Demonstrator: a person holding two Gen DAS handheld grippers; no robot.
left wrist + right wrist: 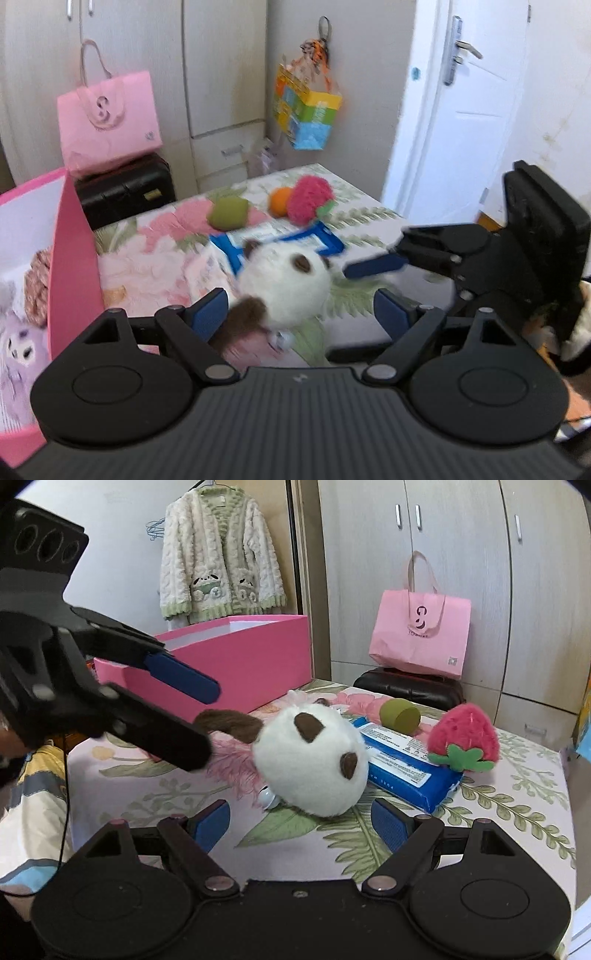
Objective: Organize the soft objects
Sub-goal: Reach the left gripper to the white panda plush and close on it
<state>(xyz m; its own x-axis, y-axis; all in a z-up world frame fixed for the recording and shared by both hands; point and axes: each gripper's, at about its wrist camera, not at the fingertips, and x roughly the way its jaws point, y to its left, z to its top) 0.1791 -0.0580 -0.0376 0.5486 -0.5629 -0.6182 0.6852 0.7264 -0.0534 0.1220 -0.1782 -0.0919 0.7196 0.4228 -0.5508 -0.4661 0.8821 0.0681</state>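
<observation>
Two hand-held grippers are under my control, both released with nothing clasped. My left hand-held gripper (301, 308) tilts down over the white plush (284, 284), its spread jaws flanking the toy without pressing it. My right hand-held gripper (301, 821) angles down just short of the same plush, which lies on the floral bed (517, 794) against a blue wipes pack (402, 760). Beyond sit a strawberry plush (465, 734) and green cushion (400, 716). Only my left view looks inside the pink box (70, 266): patterned fabric (37, 284) is in there. Only my right view shows the hanging cardigan (218, 557).
</observation>
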